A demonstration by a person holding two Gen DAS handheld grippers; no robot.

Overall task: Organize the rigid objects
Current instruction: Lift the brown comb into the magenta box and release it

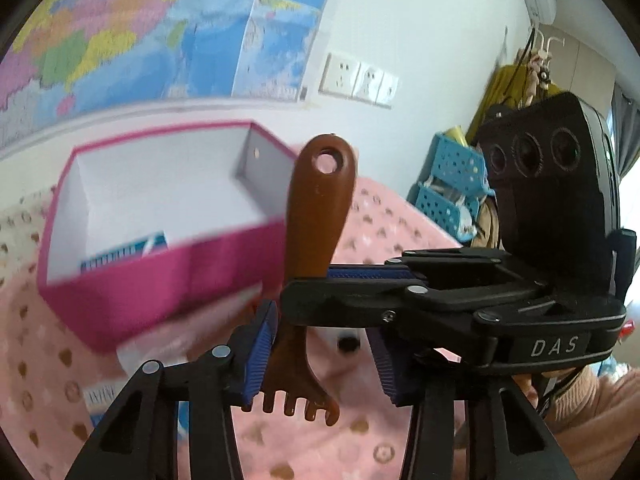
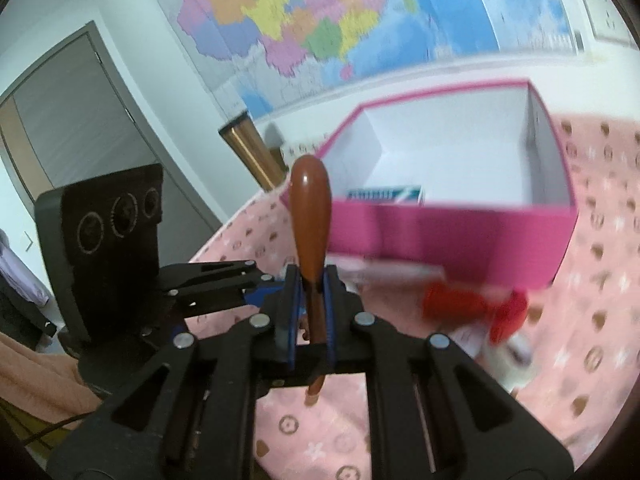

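Between my right gripper's (image 2: pixel 310 300) clamped pads stands the brown plastic comb-toothed scraper (image 2: pixel 310 216), handle up, above the pink patterned cloth (image 2: pixel 592 320). Light, stiff, probably slick; the neck seems the best hold. My left gripper (image 1: pixel 320 356) straddles it loosely, one pad clear. Ahead, the pink open-topped box (image 2: pixel 460 236) offers room beyond its near rim.

Two wrist fisheye views, each looking forward and downward along its own tongs, at close range. Both take in the pink box (image 1: pixel 160 280) (image 2: pixel 452 240) on the patterned pink cloth (image 1: pixel 360 440) (image 2: pixel 592 320), the wall map (image 1: pixel 120 20) (image 2: pixel 300 20) above, and the opposite tongs at frame edge.
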